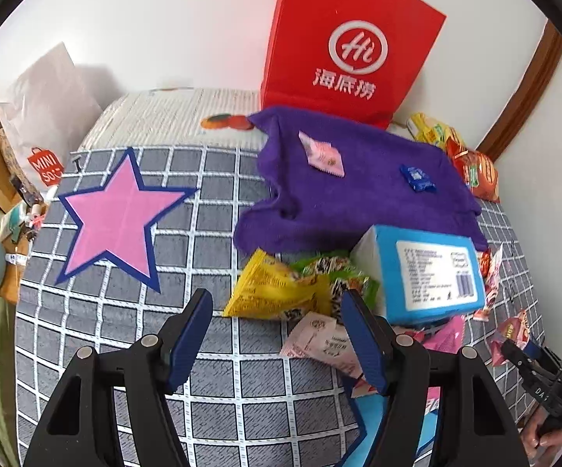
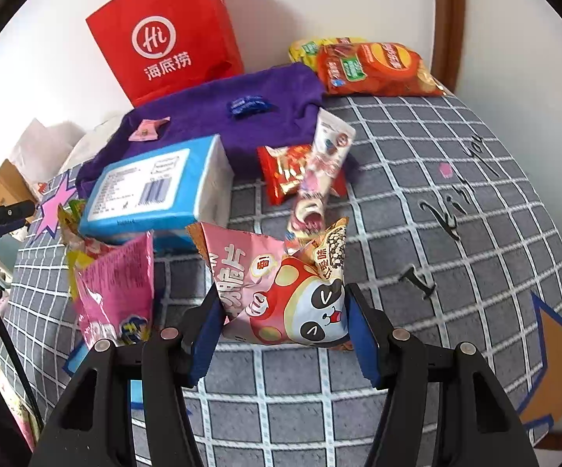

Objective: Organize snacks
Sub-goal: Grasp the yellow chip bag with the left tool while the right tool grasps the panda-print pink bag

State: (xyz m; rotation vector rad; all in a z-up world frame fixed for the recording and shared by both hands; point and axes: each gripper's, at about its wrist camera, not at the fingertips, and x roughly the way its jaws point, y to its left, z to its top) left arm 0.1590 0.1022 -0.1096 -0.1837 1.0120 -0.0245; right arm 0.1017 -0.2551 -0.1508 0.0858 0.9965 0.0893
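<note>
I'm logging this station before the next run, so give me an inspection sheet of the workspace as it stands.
Surface: grey grid-pattern cover with pink star.
Job's things: panda snack bag; pink bag; yellow bag; chip bags at the far edge.
Clutter: purple cloth carrying two small sachets; blue tissue pack; red paper bag.
Grippers: right gripper closed on the panda snack bag; left gripper open, empty.
Cables: nothing seen.
Surroundings: white wall, wooden trim.

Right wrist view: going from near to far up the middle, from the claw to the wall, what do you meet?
Right claw → panda snack bag → blue box → purple cloth → red paper bag.
</note>
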